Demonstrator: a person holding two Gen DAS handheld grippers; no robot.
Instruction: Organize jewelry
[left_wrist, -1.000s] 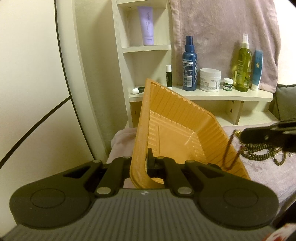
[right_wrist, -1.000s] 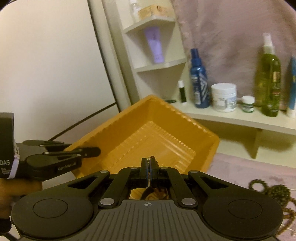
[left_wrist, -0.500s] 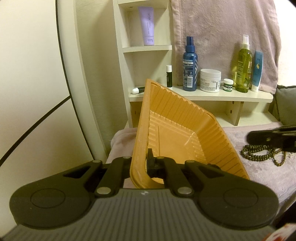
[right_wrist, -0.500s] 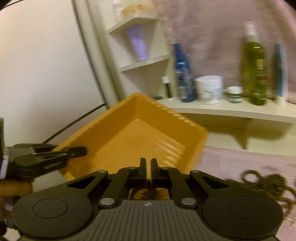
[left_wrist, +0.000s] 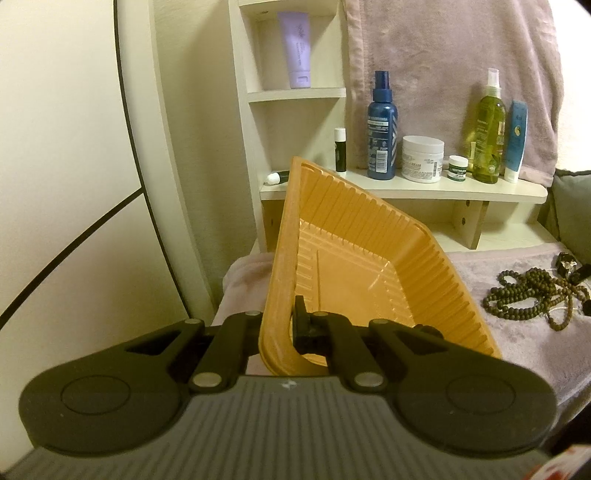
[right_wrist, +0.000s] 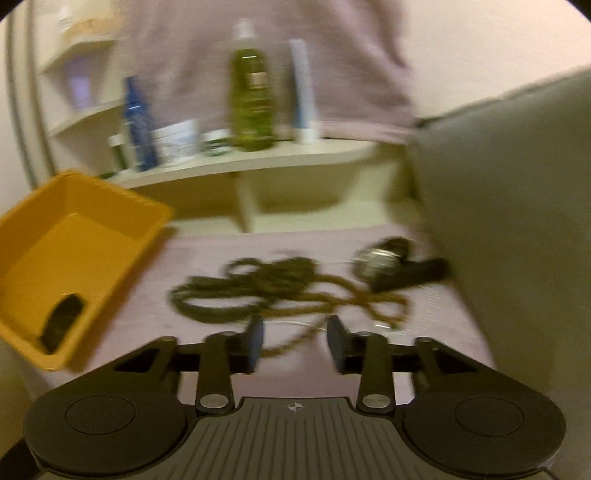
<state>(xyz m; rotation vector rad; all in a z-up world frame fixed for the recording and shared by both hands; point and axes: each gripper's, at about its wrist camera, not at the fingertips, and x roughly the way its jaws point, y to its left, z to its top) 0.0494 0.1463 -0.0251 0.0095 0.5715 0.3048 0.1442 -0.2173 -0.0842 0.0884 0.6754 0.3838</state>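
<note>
Beads (right_wrist: 258, 288) blur below opening right jaws; tray's (right_wrist: 110, 206) dark item unclear

Toiletries on a cream shelf, backed by a hanging pink towel

A cream corner shelf unit (left_wrist: 406, 192) carries, from left to right, a small tube lying on its side (left_wrist: 277, 177), an upright lip balm stick (left_wrist: 340, 149), a dark blue spray bottle (left_wrist: 382, 127), a white cream jar (left_wrist: 422, 158), a tiny green-labelled pot (left_wrist: 458, 168), a tall green spray bottle (left_wrist: 489, 129) and a blue-and-white tube (left_wrist: 515, 142) standing on its cap. Higher up, a lilac tube (left_wrist: 294, 48) stands in an upper cubby. A pale pink towel (left_wrist: 443, 55) hangs behind the bottles. A mauve cloth (left_wrist: 524, 354) covers the surface below, and a grey cushion (left_wrist: 572, 210) sits at the right edge.
</note>
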